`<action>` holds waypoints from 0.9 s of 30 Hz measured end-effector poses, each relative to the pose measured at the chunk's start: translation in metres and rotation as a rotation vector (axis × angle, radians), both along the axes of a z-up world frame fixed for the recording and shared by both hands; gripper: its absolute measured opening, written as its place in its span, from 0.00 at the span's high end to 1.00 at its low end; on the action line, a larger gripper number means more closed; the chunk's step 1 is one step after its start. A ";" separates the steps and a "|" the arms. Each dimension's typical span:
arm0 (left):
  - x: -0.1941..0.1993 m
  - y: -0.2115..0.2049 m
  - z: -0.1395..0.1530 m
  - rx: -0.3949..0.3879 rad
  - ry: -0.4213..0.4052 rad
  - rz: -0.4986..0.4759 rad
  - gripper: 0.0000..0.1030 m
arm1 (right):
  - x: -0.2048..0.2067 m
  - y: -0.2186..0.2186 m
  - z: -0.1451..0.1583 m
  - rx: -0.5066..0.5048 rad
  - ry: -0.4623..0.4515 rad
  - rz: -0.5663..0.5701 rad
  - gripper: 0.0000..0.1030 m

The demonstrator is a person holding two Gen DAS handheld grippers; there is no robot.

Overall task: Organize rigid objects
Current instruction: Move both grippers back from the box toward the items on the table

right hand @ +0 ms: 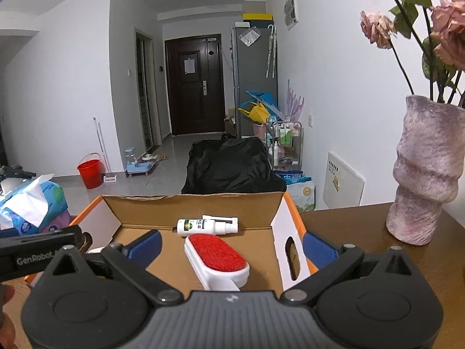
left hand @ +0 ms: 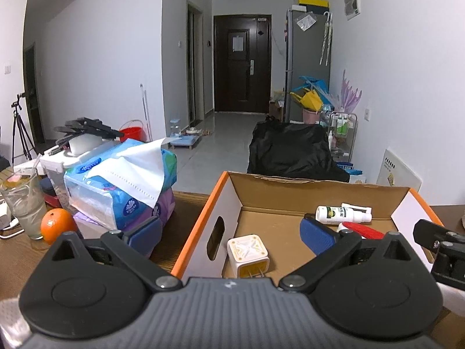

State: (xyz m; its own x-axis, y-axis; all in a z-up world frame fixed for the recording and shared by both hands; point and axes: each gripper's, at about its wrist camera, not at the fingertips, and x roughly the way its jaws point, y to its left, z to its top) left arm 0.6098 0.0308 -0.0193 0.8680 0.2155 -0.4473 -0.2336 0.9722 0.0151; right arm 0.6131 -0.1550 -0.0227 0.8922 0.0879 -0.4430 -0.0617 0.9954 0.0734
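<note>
Cardboard, orange-edged: an open box (left hand: 229,192) sits on the brown wooden surface (right hand: 363,232), flaps up, already carrying three hard items.

- White plug adapter (left hand: 247,251): near the box's left wall, prongs toward the camera. Judged light, stiff, smooth plastic; best taken across its two flat sides, not by the prongs.
- White spray bottle (right hand: 207,225): lying flat against the far wall of the box. Likely light and inclined to roll; grip across the label barrel, clear of the nozzle.
- Lint brush (right hand: 216,258) with red pad: lying in the middle of the box floor, handle toward the near edge. Rigid shell, velvety top; the white handle or side rim is the sound hold.

Left gripper (left hand: 231,234): jaws spread wide, nothing between them, poised over the box's left wall above the adapter. Right gripper (right hand: 231,247): jaws likewise wide apart and empty, astride the box's right wall with the brush ahead.

Outside the box, toward the surface's left edge: tissue packs (left hand: 122,183), an orange (left hand: 56,224), a glass (left hand: 24,203). Toward the right edge, a pink vase (right hand: 424,174) with dried flowers, probably fragile and top-heavy; keep clear.

All three boxed items look settled; judged near complete unless more loose pieces remain out of view.
</note>
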 end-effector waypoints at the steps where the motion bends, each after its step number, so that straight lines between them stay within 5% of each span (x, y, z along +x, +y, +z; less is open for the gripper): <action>1: -0.003 -0.001 0.001 0.005 -0.005 -0.002 0.00 | -0.003 -0.001 0.001 -0.004 -0.004 0.002 0.00; 27: -0.093 -0.001 -0.005 0.046 -0.040 -0.036 0.00 | -0.100 -0.010 0.000 -0.066 -0.072 0.076 0.00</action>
